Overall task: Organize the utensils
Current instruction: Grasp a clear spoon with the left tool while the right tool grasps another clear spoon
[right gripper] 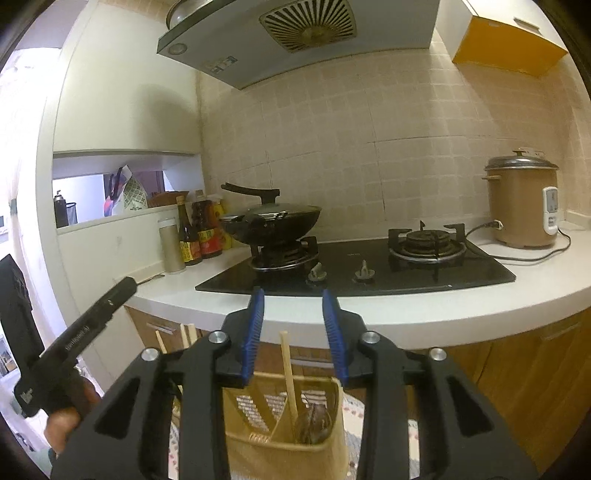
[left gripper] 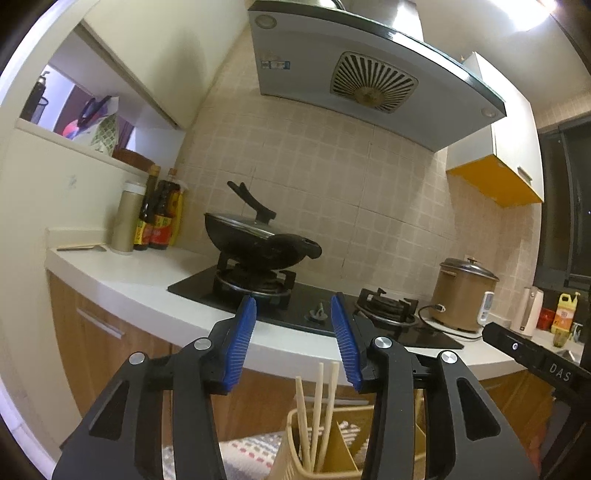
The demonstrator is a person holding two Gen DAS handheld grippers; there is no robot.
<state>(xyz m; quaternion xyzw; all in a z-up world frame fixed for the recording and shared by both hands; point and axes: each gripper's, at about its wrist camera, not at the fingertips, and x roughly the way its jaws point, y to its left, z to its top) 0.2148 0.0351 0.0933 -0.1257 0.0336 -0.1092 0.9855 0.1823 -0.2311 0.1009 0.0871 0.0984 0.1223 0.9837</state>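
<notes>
1. Chopsticks [left gripper: 317,406] are seen standing in the yellow holder [left gripper: 288,454], below the spread, empty left gripper [left gripper: 293,325].
2. A wooden utensil [right gripper: 288,373] is lodged in the holder beneath the spread, empty right gripper [right gripper: 293,321]; little seems left.

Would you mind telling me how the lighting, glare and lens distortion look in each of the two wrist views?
Left wrist view: blown-out ceiling light at top right, countertop edge bowed by the fisheye, dark vignette corners. Right wrist view: washed-out glare down the left edge, range hood curved, rice cooker sharp.
</notes>
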